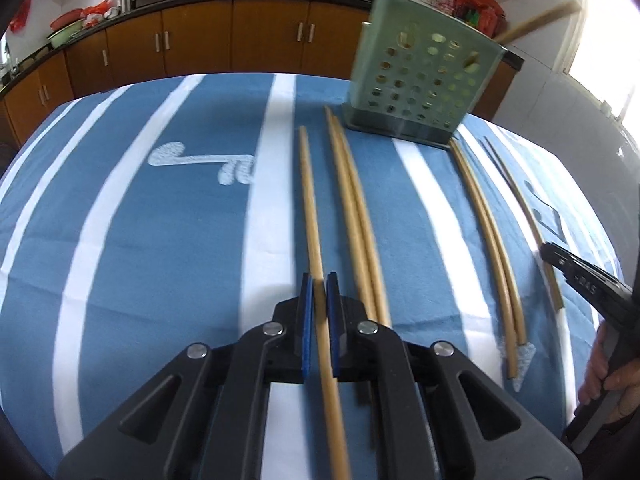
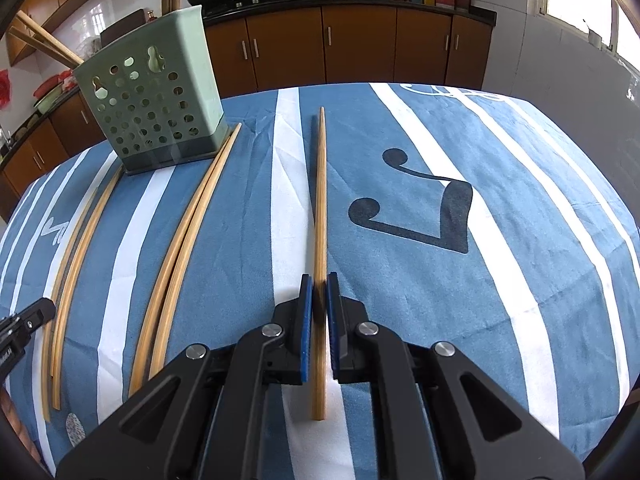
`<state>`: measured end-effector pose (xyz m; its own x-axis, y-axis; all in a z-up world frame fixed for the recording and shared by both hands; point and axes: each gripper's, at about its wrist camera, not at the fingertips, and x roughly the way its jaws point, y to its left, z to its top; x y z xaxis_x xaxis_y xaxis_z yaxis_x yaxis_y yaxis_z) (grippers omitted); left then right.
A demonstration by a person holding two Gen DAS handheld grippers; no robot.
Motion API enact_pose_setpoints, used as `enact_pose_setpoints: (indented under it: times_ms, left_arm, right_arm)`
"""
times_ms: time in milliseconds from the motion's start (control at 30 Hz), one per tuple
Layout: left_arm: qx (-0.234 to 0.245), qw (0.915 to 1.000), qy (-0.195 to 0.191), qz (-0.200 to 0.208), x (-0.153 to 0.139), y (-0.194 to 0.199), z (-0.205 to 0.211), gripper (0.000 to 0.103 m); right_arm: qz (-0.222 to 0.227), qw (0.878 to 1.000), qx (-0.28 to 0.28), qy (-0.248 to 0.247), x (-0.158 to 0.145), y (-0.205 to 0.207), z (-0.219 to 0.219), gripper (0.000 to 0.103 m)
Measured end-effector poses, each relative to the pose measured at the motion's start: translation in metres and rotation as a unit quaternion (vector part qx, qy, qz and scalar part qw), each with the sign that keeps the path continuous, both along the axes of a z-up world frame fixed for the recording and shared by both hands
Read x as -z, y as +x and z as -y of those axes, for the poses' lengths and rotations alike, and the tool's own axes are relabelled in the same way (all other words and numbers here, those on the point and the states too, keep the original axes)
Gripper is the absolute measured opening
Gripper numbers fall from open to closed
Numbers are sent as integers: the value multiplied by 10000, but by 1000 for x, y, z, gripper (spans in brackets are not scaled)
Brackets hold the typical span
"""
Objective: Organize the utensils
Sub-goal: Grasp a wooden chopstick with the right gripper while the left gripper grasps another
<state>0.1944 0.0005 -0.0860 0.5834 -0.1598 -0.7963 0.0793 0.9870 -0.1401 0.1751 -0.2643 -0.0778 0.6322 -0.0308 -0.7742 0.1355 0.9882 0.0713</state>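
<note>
Your left gripper [image 1: 319, 292] has its blue pads clamped on the leftmost chopstick [image 1: 310, 204]. Your right gripper [image 2: 319, 292] pinches the rightmost chopstick [image 2: 320, 200]. Both sticks point away toward the far green holder [image 1: 420, 76]. No writing is legible.

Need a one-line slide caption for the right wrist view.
Right claw shut on a single chopstick lying on the striped blue cloth, green holder standing at the far left.
</note>
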Motion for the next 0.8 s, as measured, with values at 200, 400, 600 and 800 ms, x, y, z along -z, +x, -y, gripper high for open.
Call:
enact_pose_setpoints:
  times_ms: [200,400,600,800]
  left_arm:
    - [-355,9993,108,32,-1,18,-31,8]
    - [-547,9983,140,124,-1,38,-51,8]
    - [-494,9987,40,103,-2,46,-56,10]
    - [-260,9992,262,155,-2,28,-56,14]
  right_arm:
    - [22,9999,-155,-15,0,6,-4,8]
    - [94,9995,-293,-74,0,21,-10,8]
    - [61,9996,-279,58,-1,38,-3,8]
    - [108,9991,-415,-27,0,25,-1,8]
